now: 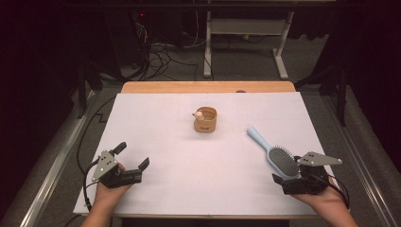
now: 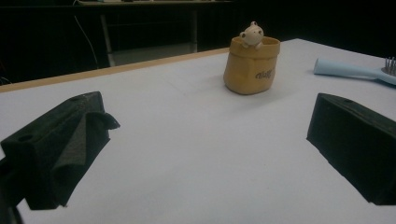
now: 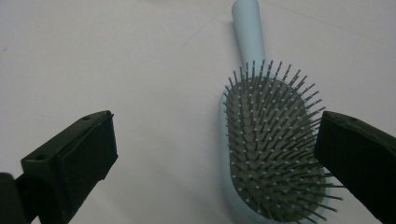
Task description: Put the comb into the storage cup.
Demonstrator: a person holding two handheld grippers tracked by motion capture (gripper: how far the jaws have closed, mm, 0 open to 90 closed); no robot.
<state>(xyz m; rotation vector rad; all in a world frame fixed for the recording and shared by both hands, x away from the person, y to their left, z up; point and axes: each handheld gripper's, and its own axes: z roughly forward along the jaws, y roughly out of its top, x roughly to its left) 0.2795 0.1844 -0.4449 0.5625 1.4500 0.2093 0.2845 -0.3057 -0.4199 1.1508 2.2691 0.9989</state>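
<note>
Risk sits with the hairbrush (image 1: 278, 157) near the tabletop's right front corner: the right gripper (image 3: 217, 154), jaws spread wide, grips nothing, and one jaw overlapping the bristles could snag and drag it. The left gripper (image 1: 134, 155) gapes empty too.

free: white table (image 1: 156, 137) left and middle | obstacles: hairbrush (image 1: 279, 158) right, small pot (image 1: 205, 120) centre-back

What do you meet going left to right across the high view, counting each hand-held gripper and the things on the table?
Left hand-held gripper → tan pot with a small figure → light blue hairbrush → right hand-held gripper, jaws open beside the brush head.
</note>
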